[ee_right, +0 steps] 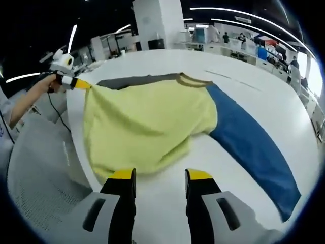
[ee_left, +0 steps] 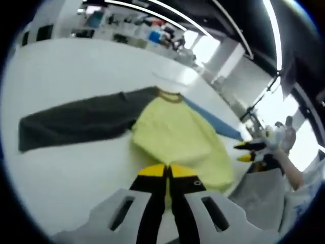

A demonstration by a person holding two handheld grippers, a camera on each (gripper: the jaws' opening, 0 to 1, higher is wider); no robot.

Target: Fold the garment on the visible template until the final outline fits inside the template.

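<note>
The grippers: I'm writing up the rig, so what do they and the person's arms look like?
Each gripper has two black jaws tipped in yellow, set in pale grey mounts with slotted openings; the left gripper carries a small round white mark on one jaw, and the right gripper looks alike. Seen from the right gripper view, a thin dark cable hangs below the left one. The sleeve looks light-coloured.

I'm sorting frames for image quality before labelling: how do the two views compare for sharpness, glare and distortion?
Left gripper view: motion-blurred and soft; the garment edges smear, windows at right blow out, and the white table bows under the fisheye. Right gripper view: sharper; the yellow body and blue sleeve are crisp, ceiling strip lights glare mildly, and the table edge curves strongly.
</note>
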